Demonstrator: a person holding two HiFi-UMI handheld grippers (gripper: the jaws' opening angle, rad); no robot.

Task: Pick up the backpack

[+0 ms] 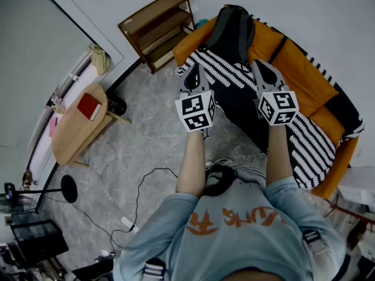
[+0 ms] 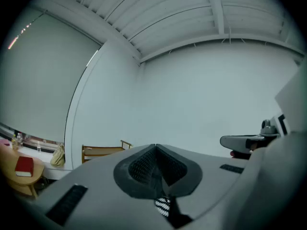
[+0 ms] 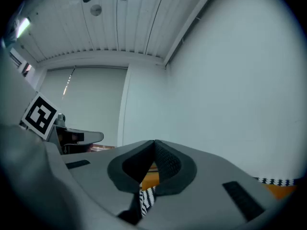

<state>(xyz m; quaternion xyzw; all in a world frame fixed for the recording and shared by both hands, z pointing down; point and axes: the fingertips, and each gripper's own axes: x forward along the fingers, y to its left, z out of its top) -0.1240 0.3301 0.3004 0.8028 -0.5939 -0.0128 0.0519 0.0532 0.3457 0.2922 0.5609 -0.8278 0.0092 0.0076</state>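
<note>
Holds the left tool point(image 1: 195, 69) and the right tool point(image 1: 258, 64) side by side at centre frame of the head view, both level, tips toward the top of the picture. Shows both pairs of jaws pressed together in the two gripper views, with nothing caught between them. Finds the backpack point(image 1: 231, 31), dark grey, at upper centre, propped upright against the back of the orange sofa point(image 1: 299, 69), just beyond the tool tips and apart from them. Meets, at the backpack's lower edge, a black-and-white striped blanket point(image 1: 225, 69) spread over the sofa seat. Places a wooden shelf point(image 1: 158, 25) to the upper left of the backpack, against the wall. Puts a round wooden counter point(image 1: 73, 133) at the left edge, with a red book point(image 1: 89, 106) lying on it. Trails a black cable point(image 1: 139, 186) across the grey floor point(image 1: 135, 151) at lower left.
</note>
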